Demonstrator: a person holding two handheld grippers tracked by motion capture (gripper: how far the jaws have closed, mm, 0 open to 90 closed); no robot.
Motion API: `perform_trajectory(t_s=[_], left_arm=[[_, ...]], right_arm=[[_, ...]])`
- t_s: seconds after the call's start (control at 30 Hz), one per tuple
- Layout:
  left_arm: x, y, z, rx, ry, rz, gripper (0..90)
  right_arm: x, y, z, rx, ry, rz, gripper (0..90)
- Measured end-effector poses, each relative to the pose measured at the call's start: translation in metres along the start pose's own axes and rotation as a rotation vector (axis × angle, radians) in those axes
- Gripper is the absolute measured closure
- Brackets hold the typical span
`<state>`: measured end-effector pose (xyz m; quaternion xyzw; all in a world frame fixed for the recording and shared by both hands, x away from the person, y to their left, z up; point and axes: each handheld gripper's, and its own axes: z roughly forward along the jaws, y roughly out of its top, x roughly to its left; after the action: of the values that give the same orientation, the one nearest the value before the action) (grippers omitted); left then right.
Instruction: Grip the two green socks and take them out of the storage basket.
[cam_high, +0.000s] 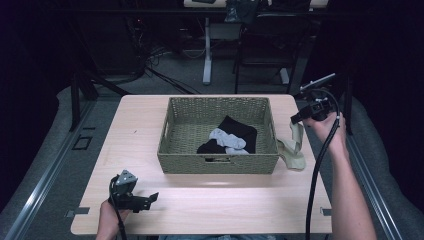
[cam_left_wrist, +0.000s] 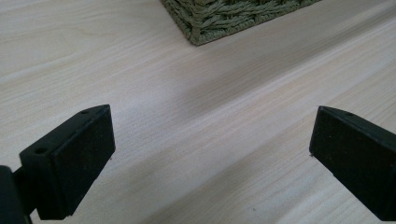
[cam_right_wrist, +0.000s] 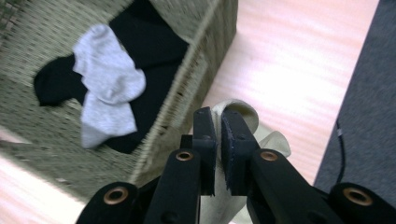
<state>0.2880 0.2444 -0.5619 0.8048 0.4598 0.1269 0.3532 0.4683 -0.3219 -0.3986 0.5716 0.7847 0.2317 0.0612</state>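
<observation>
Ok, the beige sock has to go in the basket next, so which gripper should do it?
Right. The right gripper already has its jaws shut on the beige sock, lifted just beside the basket wall. The left gripper sits open and empty over bare table at the near left.

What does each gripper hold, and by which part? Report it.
The right gripper pinches the beige sock by its upper end; the left gripper holds nothing.

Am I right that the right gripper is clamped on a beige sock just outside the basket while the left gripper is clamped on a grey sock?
Not quite. The left gripper holds nothing: the left gripper view shows its jaws wide apart over bare table. The grey sock lies in the basket. The right gripper is indeed shut on the beige sock outside it.
</observation>
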Motion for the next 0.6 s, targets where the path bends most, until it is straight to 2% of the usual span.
perform_trajectory(t_s=[0.23,0.33,0.43,0.47,0.53,0.6], left_arm=[[0.0,0.0,0.001,-0.004,0.004,-0.002,0.2],[0.0,0.0,0.001,-0.003,0.004,-0.001,0.3],[0.0,0.0,0.001,-0.003,0.005,-0.002,0.3],[0.0,0.0,0.0,-0.003,0.003,-0.002,0.3],[0.0,-0.001,0.0,-0.005,0.007,-0.006,0.3],[0.0,0.0,0.0,-0.001,0.006,-0.002,0.3]], right_arm=[[-0.018,-0.017,0.039,0.017,0.028,0.055,85.5],[-0.021,-0.021,0.051,0.032,0.022,0.067,85.5],[-0.024,-0.025,0.065,0.044,-0.003,0.085,85.4],[-0.026,-0.026,0.07,0.057,0.007,0.084,85.4],[-0.027,-0.029,0.081,0.061,-0.012,0.096,85.4],[-0.029,-0.031,0.089,0.068,-0.003,0.107,85.2]])
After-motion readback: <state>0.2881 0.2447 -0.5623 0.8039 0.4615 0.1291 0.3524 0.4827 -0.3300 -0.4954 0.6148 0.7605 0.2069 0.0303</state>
